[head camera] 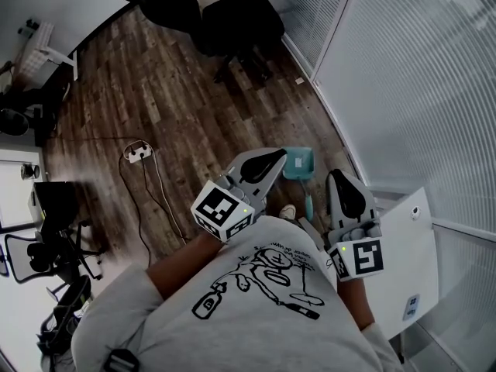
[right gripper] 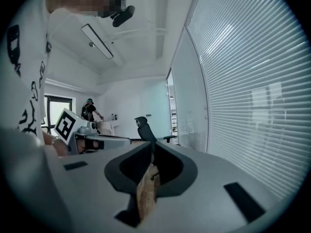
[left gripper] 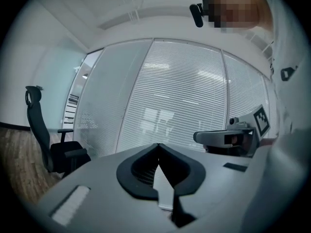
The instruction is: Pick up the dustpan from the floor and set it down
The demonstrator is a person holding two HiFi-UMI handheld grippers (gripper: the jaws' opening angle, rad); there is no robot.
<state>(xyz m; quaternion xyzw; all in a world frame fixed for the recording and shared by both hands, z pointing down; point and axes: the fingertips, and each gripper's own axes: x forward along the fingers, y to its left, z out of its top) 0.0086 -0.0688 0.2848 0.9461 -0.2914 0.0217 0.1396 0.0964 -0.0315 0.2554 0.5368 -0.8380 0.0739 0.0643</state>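
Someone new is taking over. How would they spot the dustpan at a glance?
Follow the glass wall with blinds down to where it meets the wood floor. The dustpan lies there by the wall's foot, pan end away from the person, handle toward them. It is the only teal thing; the chairs nearby are black.

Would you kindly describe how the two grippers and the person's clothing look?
The left gripper and right gripper are light grey with black-lined jaws; each carries a cube of black-and-white square markers. The person wears a grey T-shirt with a black line drawing.
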